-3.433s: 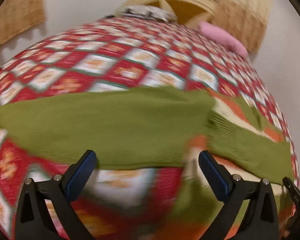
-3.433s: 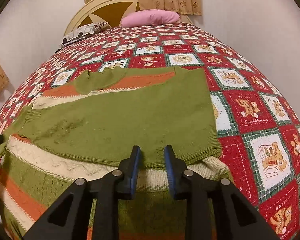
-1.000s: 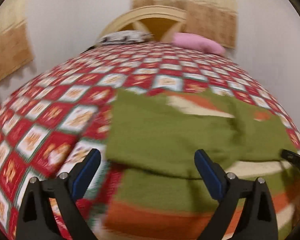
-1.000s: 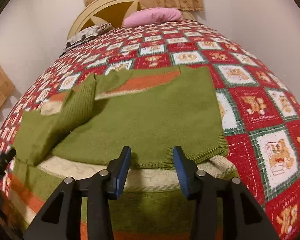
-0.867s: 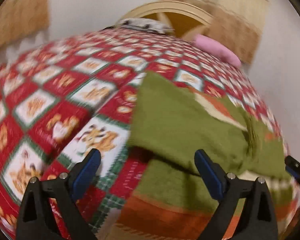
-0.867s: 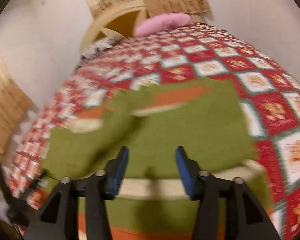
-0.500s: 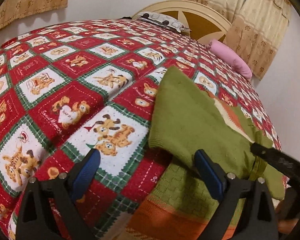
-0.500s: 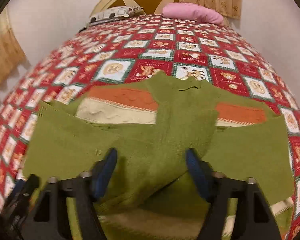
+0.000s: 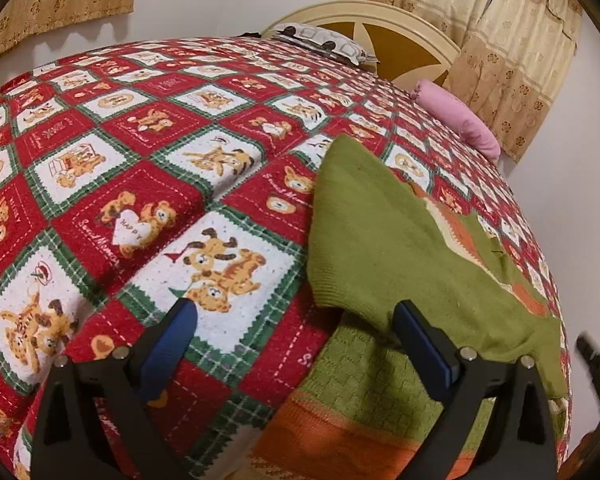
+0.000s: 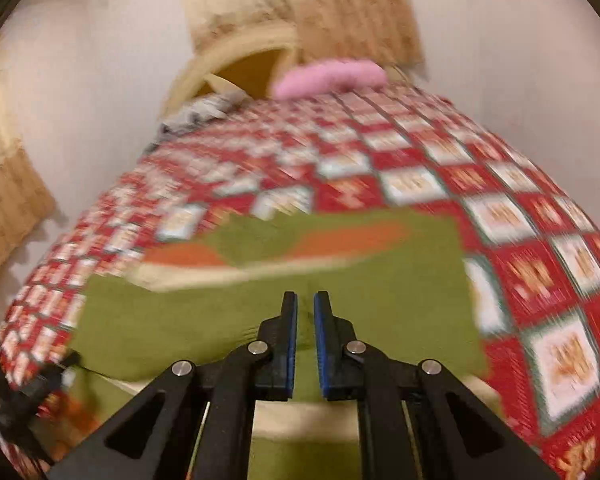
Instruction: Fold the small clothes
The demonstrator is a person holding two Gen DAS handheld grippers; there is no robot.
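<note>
Now the soft, floppy sweater (image 9: 384,236) wants a hem pinch: left gripper (image 9: 295,336) gapes wide over it, right gripper (image 10: 304,312) has just been closing, nothing between.

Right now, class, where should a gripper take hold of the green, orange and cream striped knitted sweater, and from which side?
Probably the green, orange and cream striped knitted sweater at its near hem, coming from the bed's near edge: both sleeves already lie folded across it.

I saw the bed (image 9: 147,216), covered by a red and white patchwork quilt, ahead of my jaws. A green sweater (image 9: 380,240) lay flat on it just beyond them; a pink pillow (image 9: 458,124) and a patterned pillow (image 9: 324,38) lay far beyond.
</note>
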